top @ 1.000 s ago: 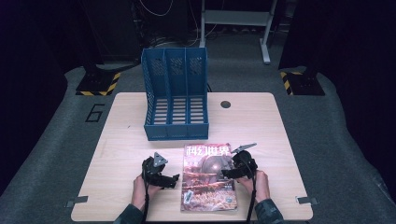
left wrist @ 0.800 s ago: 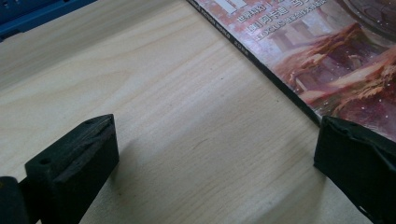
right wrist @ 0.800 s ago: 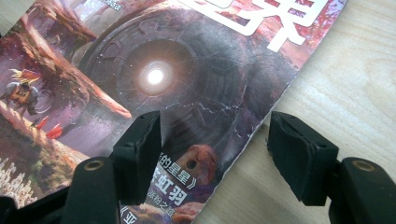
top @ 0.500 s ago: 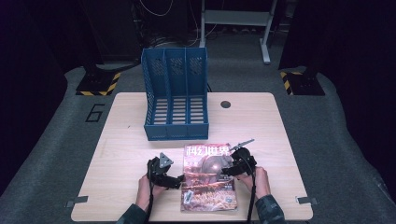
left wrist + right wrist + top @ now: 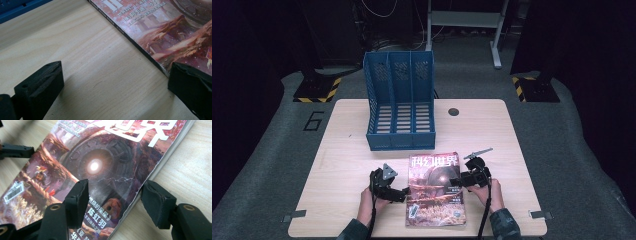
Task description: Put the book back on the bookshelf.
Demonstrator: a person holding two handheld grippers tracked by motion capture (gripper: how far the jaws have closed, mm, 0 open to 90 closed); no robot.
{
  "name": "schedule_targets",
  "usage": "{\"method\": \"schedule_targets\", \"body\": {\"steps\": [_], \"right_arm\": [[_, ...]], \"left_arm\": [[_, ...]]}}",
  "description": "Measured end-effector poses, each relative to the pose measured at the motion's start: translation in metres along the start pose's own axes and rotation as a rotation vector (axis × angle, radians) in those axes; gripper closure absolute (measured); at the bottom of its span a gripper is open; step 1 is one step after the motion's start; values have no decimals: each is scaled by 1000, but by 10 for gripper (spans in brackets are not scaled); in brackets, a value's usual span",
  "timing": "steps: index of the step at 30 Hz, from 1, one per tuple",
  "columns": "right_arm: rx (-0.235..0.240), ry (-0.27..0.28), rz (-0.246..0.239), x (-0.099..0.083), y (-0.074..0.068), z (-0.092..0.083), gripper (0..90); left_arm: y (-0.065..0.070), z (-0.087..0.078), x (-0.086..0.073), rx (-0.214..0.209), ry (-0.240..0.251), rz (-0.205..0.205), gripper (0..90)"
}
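A magazine [image 5: 436,190] with a reddish cover lies flat near the table's front edge. My left gripper [image 5: 404,194] is at its left side and stands wide open [image 5: 112,92]. One of its jaws hangs over the spine of the magazine [image 5: 170,30], the other over bare wood. My right gripper [image 5: 455,182] reaches in from the right and is open [image 5: 117,202]. Its jaws have just been closing. They straddle the right edge of the magazine [image 5: 100,167] without pressing on it. A blue three-slot file holder [image 5: 399,105] stands empty behind.
The wooden table [image 5: 342,145] has a round cable hole [image 5: 453,111] at the back right. Bare wood lies on both sides of the magazine. The left gripper's jaw tip [image 5: 15,150] shows at the far side of the cover in the right gripper view.
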State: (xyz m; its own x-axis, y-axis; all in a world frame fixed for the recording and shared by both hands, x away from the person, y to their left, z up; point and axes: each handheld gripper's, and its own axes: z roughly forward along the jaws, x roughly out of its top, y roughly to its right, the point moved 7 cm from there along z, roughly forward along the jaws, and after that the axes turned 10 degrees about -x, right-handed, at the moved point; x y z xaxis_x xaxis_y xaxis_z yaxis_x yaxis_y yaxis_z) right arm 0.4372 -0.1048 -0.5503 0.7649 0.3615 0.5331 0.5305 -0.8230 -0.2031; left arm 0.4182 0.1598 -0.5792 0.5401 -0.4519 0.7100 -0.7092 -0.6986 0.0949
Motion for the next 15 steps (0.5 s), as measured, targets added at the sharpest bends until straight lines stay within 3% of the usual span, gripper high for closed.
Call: {"method": "schedule_targets", "body": {"steps": [5,15], "right_arm": [[-15,-10,-2,-2,1,1,396],[-112,-71,-34,-7,-4,4,411]], "left_arm": [[0,0,0,0,0,0,1],[0,0,0,0,0,0,1]]}}
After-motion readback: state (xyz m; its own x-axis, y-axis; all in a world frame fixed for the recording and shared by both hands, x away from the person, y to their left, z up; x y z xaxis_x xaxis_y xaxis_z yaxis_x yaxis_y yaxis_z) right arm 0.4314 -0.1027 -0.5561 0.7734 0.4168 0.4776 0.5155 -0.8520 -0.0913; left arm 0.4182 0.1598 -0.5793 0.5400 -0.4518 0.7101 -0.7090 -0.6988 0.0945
